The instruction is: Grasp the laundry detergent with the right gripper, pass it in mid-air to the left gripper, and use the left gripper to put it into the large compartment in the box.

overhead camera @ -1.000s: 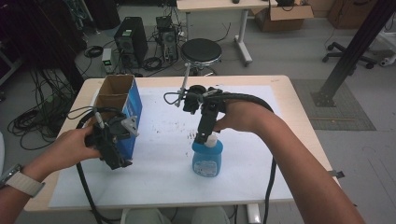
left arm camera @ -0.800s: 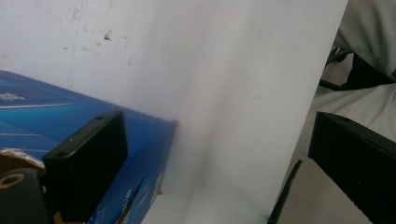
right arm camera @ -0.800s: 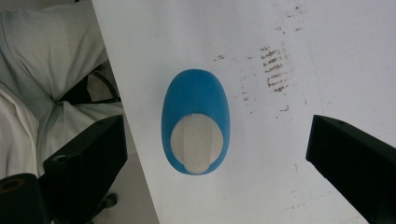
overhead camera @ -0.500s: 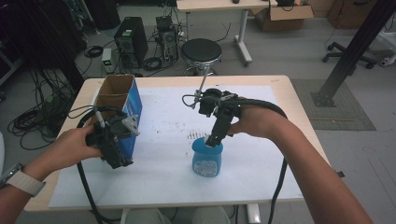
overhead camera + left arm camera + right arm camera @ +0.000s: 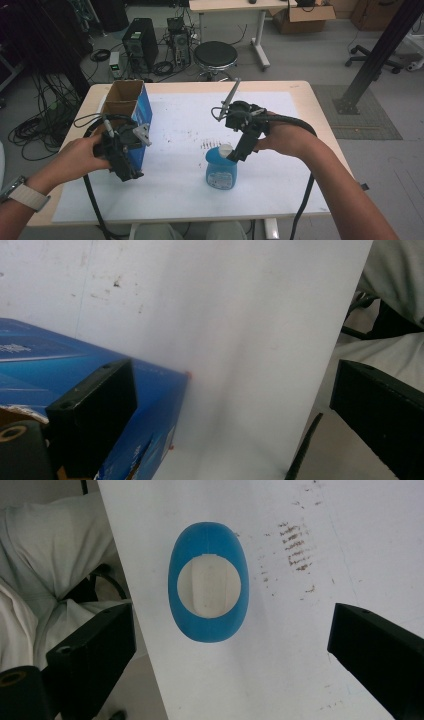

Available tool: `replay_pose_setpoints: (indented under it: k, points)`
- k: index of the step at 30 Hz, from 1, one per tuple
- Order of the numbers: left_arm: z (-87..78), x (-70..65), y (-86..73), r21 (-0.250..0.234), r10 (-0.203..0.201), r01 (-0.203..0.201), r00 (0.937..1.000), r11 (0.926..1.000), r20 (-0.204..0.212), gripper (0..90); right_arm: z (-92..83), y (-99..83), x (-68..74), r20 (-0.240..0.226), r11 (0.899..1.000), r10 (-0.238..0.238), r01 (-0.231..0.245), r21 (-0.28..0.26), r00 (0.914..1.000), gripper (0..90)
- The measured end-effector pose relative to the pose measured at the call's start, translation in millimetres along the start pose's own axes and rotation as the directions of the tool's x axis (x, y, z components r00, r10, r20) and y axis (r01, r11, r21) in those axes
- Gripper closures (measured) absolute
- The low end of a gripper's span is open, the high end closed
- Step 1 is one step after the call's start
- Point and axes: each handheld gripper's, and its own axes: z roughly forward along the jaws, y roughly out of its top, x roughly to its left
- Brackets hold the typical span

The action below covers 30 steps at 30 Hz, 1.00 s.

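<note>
The right gripper [image 5: 239, 152] hangs wide open, empty, directly above the blue bottle [image 5: 209, 582]. The left gripper [image 5: 122, 160], also wide open, has one jaw beside the blue box [image 5: 75, 365].

Beyond my work, on hand:
- Pale wooden surface [image 5: 300, 95], one; white sheet [image 5: 185, 120] over most of it, with brown smudges [image 5: 212, 145] near the middle.
- Round black stool [image 5: 215, 55], just behind the far edge.
- Computer towers, two [image 5: 140, 47] [image 5: 176, 32], on the floor.
- Loose cables [image 5: 35, 130], floor, to my left.
- Cardboard box [image 5: 302, 12], on the far desk [image 5: 235, 5].
- Slanted black post [image 5: 380, 50], above the grey mat [image 5: 370, 115].
</note>
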Motion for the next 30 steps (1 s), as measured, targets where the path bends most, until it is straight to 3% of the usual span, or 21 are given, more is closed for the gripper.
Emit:
replay_pose_setpoints:
  k: [9,14,24,30]
  points:
    - [0.3,-1.9,2.2,0.003,0.004,-0.004,1.0,1.0,0.003,5.8,5.7,-16.5,1.8,-0.001,0.997,0.007,-0.008,-0.082,1.0,4.9]
    - [-0.3,-1.9,2.6,0.001,0.001,-0.001,1.0,1.0,-0.001,5.8,6.0,-29.3,0.9,-0.003,0.988,0.022,-0.022,-0.155,0.9998,4.8]
    - [0.2,-2.9,3.9,-0.001,0.004,-0.004,1.0,1.0,0.0,5.7,12.4,-46.0,0.3,-0.014,0.98,0.027,-0.029,-0.198,0.9995,4.9]
    - [0.5,-2.6,4.0,0.0,0.008,-0.008,1.0,1.0,0.002,5.7,17.9,-59.4,-0.2,-0.02,0.968,0.033,-0.037,-0.249,0.9993,4.8]
